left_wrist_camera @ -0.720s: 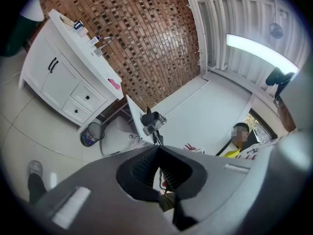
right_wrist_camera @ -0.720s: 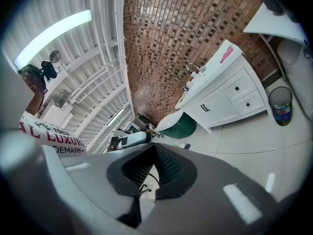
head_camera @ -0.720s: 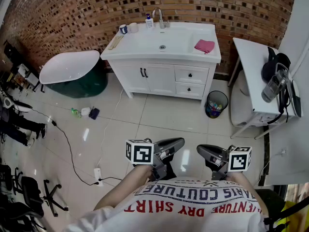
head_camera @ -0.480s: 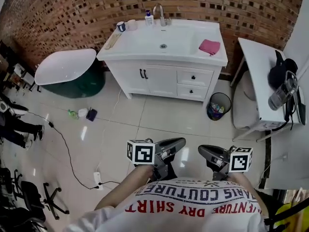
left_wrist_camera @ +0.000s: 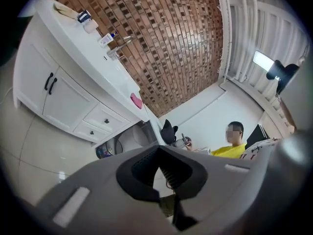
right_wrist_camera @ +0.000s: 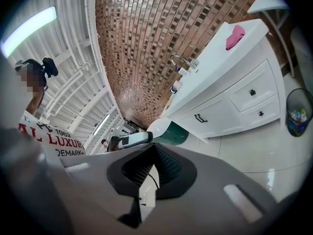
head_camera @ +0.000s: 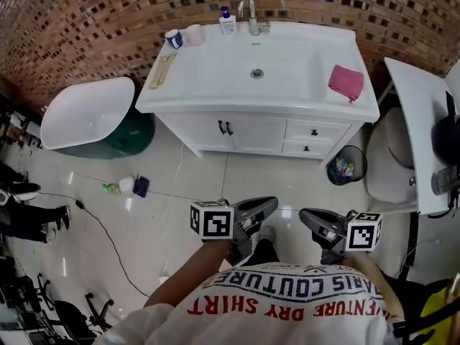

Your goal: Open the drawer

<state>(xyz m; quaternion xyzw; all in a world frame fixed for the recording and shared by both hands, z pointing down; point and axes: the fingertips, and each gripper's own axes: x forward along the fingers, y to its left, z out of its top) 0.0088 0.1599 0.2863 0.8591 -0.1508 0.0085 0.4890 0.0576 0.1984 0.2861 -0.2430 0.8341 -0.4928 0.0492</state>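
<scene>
The white vanity (head_camera: 215, 99) stands against the brick wall, with two small drawers on its right side. The upper drawer (head_camera: 314, 131) and lower drawer (head_camera: 305, 148) are both closed, each with a black knob. They also show in the left gripper view (left_wrist_camera: 105, 120) and in the right gripper view (right_wrist_camera: 252, 93). My left gripper (head_camera: 272, 203) and right gripper (head_camera: 303, 215) are held side by side close to my body, well short of the vanity over the tiled floor. Both are shut and hold nothing.
A waste bin (head_camera: 343, 169) stands on the floor right of the drawers. A white table (head_camera: 420, 135) is at the far right and a white-and-green tub (head_camera: 86, 113) at the left. Small bottles (head_camera: 122, 186) and a cable lie on the tiles. A pink cloth (head_camera: 346, 81) lies on the countertop.
The vanity has come nearer and larger in the head view as I step toward it. Both grippers keep their place before my body and stay shut.
</scene>
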